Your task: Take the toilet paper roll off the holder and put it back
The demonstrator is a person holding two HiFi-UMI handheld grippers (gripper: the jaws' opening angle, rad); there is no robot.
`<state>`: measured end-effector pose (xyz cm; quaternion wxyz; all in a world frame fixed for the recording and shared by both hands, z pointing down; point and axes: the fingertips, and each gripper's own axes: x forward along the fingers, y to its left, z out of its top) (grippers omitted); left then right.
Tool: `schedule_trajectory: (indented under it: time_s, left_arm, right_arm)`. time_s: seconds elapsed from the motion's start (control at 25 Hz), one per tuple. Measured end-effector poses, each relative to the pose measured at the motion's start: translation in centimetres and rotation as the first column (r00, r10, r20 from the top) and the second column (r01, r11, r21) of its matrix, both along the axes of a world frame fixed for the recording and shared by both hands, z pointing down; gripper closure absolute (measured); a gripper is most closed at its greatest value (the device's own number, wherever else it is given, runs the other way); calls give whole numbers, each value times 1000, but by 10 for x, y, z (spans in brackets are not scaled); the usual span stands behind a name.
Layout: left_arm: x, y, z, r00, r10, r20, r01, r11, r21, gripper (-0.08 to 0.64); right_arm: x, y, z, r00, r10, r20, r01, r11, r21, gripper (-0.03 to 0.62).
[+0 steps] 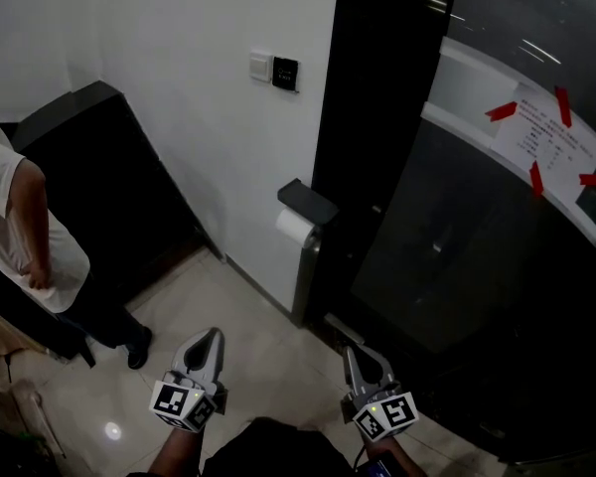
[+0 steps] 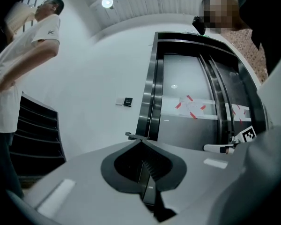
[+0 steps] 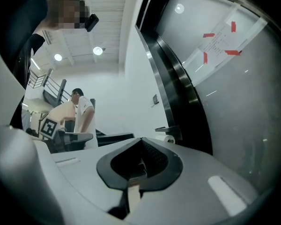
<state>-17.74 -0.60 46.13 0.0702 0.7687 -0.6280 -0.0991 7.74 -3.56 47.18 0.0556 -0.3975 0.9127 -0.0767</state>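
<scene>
A white toilet paper roll (image 1: pixel 295 227) hangs under the dark lid of a holder (image 1: pixel 307 203) on a grey post against the white wall. The right gripper view catches the roll (image 3: pixel 169 139) small, just beyond the jaw tips. My left gripper (image 1: pixel 210 337) hovers low over the floor, well short of the holder, its jaws shut with nothing between them. My right gripper (image 1: pixel 368 358) is beside it, also short of the holder, jaws shut and empty. In the left gripper view my left gripper (image 2: pixel 141 140) points at the holder (image 2: pixel 133 136).
A person in a white shirt (image 1: pixel 15 232) stands at the left by a dark stair side (image 1: pixel 109 187). A black glass door (image 1: pixel 477 237) with a taped paper notice (image 1: pixel 546 137) fills the right. A wall switch panel (image 1: pixel 274 70) sits above the holder. Pale floor tiles (image 1: pixel 248 346) lie below.
</scene>
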Motion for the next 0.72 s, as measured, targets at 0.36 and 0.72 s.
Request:
schedule_trajectory:
  time_s: [0.36,0.72]
  left_arm:
    - [15,-2,-9,999,29,32,-29,1000,6,558]
    - [4,2,-2,999,25,21,-25,1000,14,558]
  right_arm:
    - [5,-7,-7,1000,-10,8,10,1000,27,581]
    - [0,0,-6,1000,-11,1,11,1000,30,581]
